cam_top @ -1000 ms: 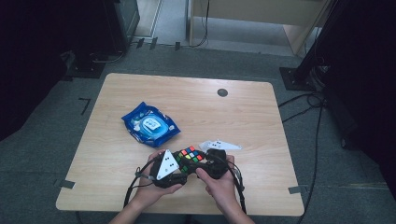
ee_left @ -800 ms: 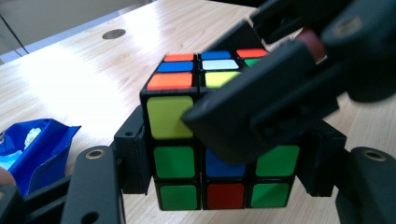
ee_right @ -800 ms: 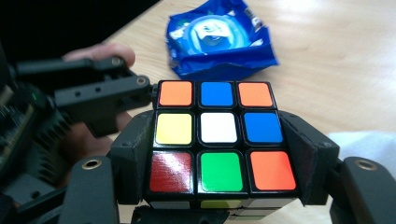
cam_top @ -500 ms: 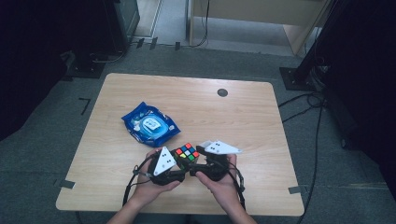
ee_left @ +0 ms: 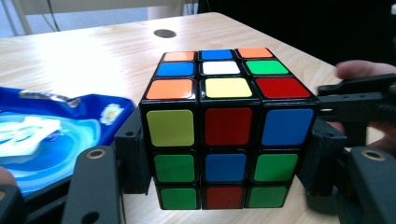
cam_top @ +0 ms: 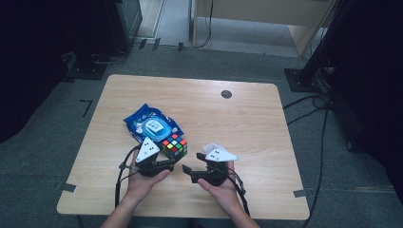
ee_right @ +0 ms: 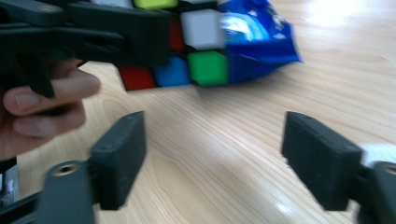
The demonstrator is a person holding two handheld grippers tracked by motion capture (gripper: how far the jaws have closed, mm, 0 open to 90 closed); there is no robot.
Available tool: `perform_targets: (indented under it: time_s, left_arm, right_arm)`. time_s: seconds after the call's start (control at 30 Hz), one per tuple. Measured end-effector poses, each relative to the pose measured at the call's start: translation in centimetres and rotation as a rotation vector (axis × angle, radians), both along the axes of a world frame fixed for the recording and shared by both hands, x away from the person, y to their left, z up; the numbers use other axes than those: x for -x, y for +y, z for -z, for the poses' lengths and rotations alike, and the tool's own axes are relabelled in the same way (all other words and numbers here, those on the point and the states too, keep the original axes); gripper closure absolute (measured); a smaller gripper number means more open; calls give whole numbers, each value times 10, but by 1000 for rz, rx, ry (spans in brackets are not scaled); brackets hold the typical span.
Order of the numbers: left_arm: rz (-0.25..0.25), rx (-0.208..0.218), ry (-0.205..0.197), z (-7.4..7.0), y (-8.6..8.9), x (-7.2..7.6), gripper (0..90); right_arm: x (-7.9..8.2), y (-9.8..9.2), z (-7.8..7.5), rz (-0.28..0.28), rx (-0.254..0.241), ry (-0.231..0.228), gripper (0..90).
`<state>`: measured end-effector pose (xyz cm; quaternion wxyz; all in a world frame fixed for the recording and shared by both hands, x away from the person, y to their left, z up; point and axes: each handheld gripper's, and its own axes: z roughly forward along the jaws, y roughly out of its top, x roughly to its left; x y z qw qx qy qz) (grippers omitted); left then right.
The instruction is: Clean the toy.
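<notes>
Left gripper (ee_left: 224, 186) clamped on puzzle cube (ee_left: 224, 135) beside blue packet (cam_top: 152, 124), right gripper (ee_right: 215, 163) just been opening — we see nothing between its jaws, bare tabletop (cam_top: 247, 118)

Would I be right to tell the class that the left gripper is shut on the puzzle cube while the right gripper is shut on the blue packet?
Not quite. The left gripper is indeed shut on the puzzle cube, but the right gripper is open with only bare table between its jaws, which have just been opening. The blue packet lies beyond it, as the right gripper view shows.
</notes>
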<state>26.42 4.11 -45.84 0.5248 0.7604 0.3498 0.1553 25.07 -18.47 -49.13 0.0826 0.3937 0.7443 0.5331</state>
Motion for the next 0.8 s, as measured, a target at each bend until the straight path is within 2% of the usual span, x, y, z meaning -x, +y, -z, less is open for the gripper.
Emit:
perform_targets:
  time_s: [0.13,0.23,0.37,0.43,0.53,0.63,0.7,0.8]
  left_arm:
    - [37,-10,4,1,-13,5,341]
    - [57,-19,5,2,-18,8,341]
    - [72,-1,21,2,-18,8,341]
    - [78,11,25,2,-17,7,340]
    - [81,4,26,2,-17,7,339]
    - [97,9,51,2,-15,4,336]
    - [111,12,75,2,-14,2,335]
    - [129,10,102,3,-14,1,337]
  right_arm:
    - [6,16,-4,-14,18,-83,181]
    - [11,20,-4,12,46,-143,235]
    - [13,19,-3,43,49,-179,322]
    - [13,18,-3,44,52,-195,320]
    - [14,18,-4,42,68,-207,326]
    - [14,18,-4,34,110,-239,341]
    - [15,18,-4,27,156,-270,342]
    - [19,19,-3,17,281,-378,343]
